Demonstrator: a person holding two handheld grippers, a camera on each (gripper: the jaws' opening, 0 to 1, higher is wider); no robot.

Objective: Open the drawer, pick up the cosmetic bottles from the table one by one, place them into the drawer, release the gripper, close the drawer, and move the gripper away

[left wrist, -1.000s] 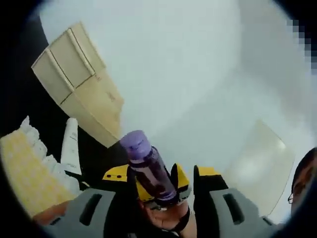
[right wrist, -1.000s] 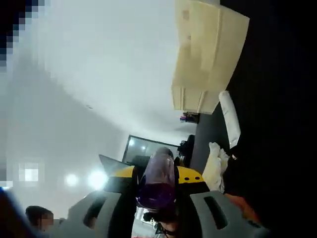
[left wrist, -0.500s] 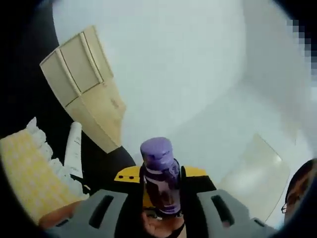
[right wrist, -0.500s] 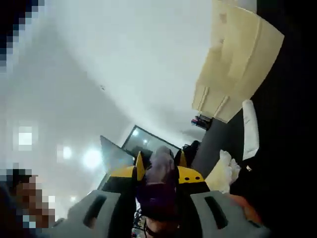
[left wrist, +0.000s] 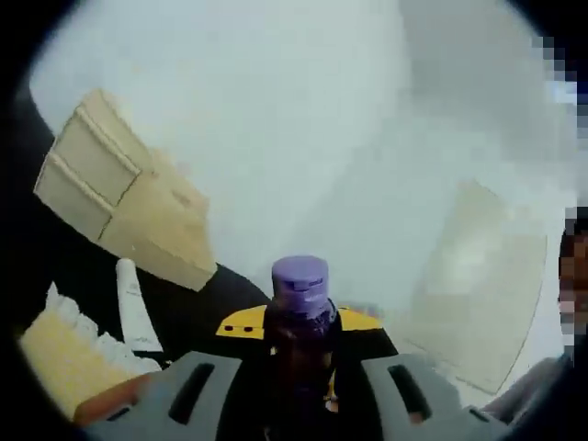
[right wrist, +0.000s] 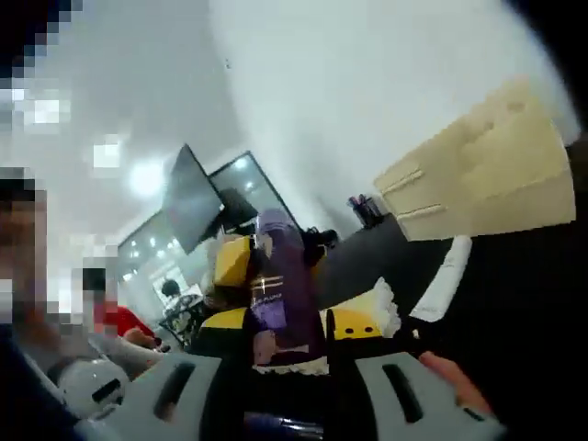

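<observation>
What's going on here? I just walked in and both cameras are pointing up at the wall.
A person is working two handheld grippers. The left gripper is shut on a purple bottle, cap up. In the right gripper view, the right gripper has the same purple bottle between its jaws too, so both seem to grip it. A pale wooden drawer unit stands on the dark table, beside a white tube and a yellow-and-white cloth. The bottle isn't in a drawer yet.
</observation>
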